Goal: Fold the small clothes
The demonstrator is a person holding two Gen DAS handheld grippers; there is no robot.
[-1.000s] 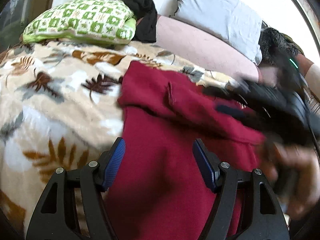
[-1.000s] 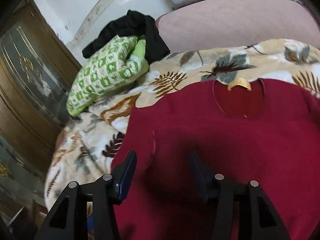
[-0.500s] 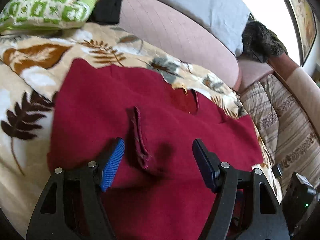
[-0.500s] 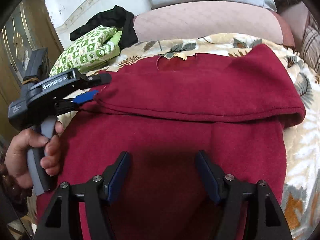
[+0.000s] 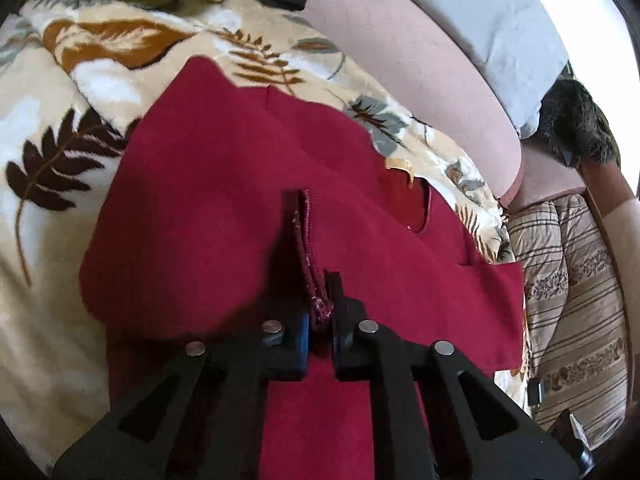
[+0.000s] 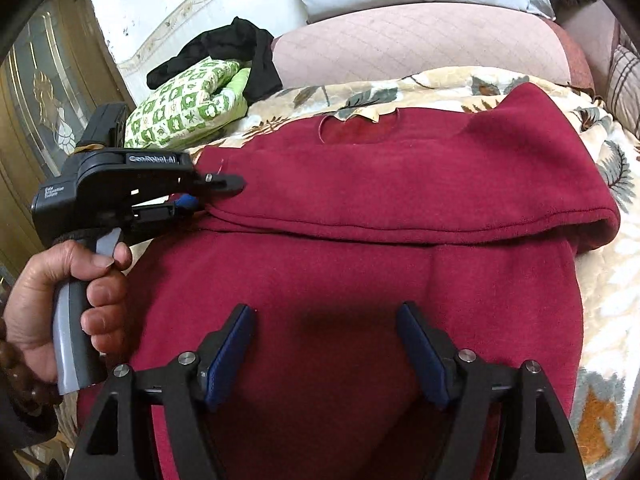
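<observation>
A bed (image 6: 600, 320) covered by a leaf-print blanket (image 5: 100, 92) carries the work, with a wooden cabinet (image 6: 36, 92) off to the side.

Nearest the right claw (image 6: 326, 350) lies the red top (image 6: 360, 280), spread flat under it. This claw's jaws are spread and opening, the blue pads (image 6: 230, 354) standing apart over plain red cloth, with no fold caught between them. Just ahead of it, the top's far part is folded over toward the claw, its hem running across as a long ridge. To the claw's left, a hand (image 6: 60, 300) grips the handle of the left claw (image 6: 208, 196), whose tips meet the end of that ridge.

Seen from its own camera, the left claw (image 5: 320, 320) is pressed together, pinching a bunched edge of the top (image 5: 200, 220) that stands up between the pads as a thin ridge. Ahead and to the right of it sits the neck opening with a tan label (image 5: 400, 166). To the left and beyond, the blanket shows brown and grey leaves.

Farther out, past the top, a pink bolster (image 6: 420, 44) lies across the bed, a grey pillow (image 5: 480, 24) behind it. Left of the bolster sit a green patterned cushion (image 6: 188, 104) and a black garment (image 6: 236, 52) draped on it. To the far right of the left claw lies a striped quilt (image 5: 568, 300).
</observation>
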